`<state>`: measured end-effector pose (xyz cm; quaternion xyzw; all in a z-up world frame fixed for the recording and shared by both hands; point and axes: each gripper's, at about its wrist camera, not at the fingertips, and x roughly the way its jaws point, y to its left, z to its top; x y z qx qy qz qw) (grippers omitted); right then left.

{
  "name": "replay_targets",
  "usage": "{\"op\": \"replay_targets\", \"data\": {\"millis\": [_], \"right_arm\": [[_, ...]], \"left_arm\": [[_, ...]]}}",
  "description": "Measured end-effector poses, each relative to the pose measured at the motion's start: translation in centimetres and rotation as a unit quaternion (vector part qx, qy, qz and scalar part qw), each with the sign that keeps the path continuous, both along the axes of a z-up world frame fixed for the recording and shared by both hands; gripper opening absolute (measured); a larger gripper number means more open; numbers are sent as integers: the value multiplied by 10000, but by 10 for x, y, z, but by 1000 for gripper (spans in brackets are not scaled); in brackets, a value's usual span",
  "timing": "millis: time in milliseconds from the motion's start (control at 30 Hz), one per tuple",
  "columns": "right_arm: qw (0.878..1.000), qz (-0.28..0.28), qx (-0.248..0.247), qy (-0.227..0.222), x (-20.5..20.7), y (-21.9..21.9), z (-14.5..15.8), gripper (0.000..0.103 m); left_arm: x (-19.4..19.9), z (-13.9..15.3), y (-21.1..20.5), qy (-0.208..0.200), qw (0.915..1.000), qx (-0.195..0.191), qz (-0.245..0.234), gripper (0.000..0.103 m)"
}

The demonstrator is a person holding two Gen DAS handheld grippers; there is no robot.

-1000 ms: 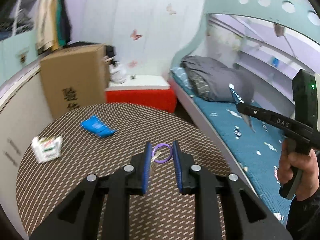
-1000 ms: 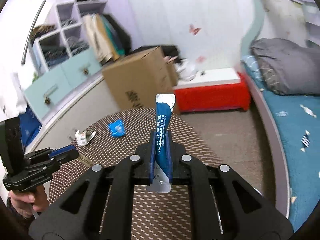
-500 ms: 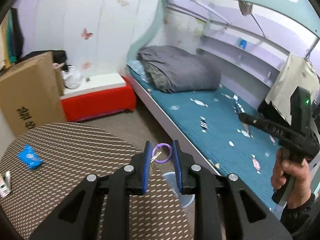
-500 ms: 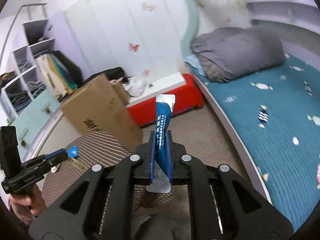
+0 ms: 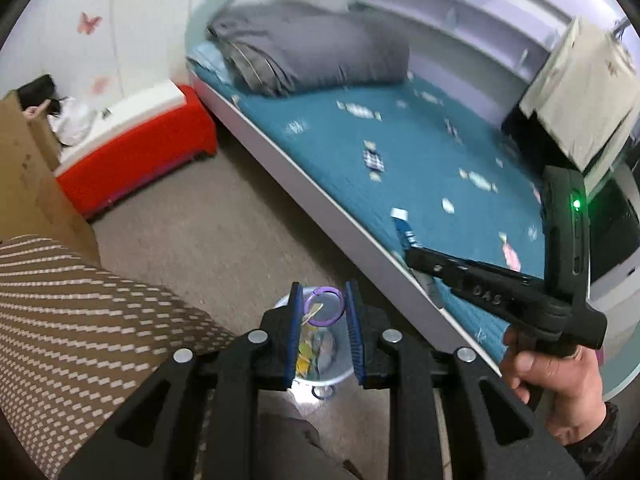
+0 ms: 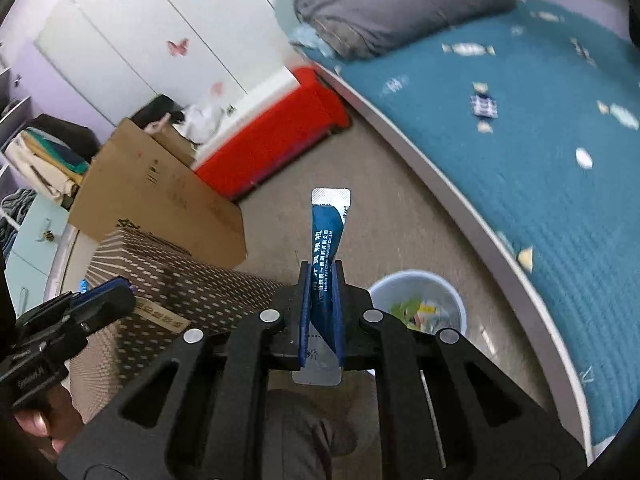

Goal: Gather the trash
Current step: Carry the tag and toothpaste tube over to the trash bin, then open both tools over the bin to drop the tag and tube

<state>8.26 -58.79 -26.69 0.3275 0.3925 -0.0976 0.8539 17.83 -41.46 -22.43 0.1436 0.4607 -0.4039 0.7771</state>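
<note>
Above the bin (image 6: 418, 312), both tools have swung off the counter (image 5: 80, 312) toward the floor beside the bed (image 6: 540, 168). Left tool (image 5: 322, 320), nearest, clamps a purple plastic ring (image 5: 325, 306) directly over the bin's round pale rim. Right tool (image 6: 320, 312) pinches a flat blue foil sachet (image 6: 327, 236), upright, just left of the bin. Judged: release comes next.

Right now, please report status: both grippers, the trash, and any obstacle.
Left gripper shut on purple ring, above bin. Right gripper shut on blue sachet, bin just beside. Nothing blocks the bin.
</note>
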Motion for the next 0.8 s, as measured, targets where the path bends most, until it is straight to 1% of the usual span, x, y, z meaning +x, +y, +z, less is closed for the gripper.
{"op": "replay_targets", "data": {"millis": [67,200,233,267,300,333,367,400,433,500,533,633,667,800], "right_arm": [[9999,-35,104,96,2,-4,-12,10],[9994,-67,247,251,7,-13,-28,11],[9992,-63,285,284,8,-14,-31,13],[9989,-108,309,348,10,-17,-37,13],[9984,-152,350,411,9,-19,-43,15],[9977,-189,437,487,9,-22,-49,31],[9964,-252,569,580,8,-24,-58,50],[9953,-330,639,642,6,-26,-63,79],[9944,-436,722,633,1,-27,-67,80],[9936,-475,844,574,-6,-27,-68,81],[9935,-514,832,579,-10,-27,-67,85],[9938,-591,757,557,-16,-25,-59,95],[9939,-609,733,556,-17,-25,-56,96],[9954,-652,516,484,-19,-17,-32,97]], "left_arm": [[3,-16,-17,129,9997,165,-89,21],[9,-40,-40,292,9982,460,-238,21],[11,-45,-44,330,9976,543,-282,24],[13,-51,-51,363,9966,677,-315,48],[15,-54,-53,355,9961,757,-291,67],[17,-54,-52,290,9963,787,-211,90],[20,-53,-50,172,9968,782,-80,92],[22,-52,-48,148,9967,796,-35,92],[24,-52,-45,182,9964,827,-11,92],[29,-50,-40,176,9958,894,98,92],[30,-49,-36,159,9958,888,147,92],[32,-38,-19,87,9966,760,303,92],[33,-34,-14,62,9968,717,334,92],[29,-10,9,-90,9976,490,483,92]]}}
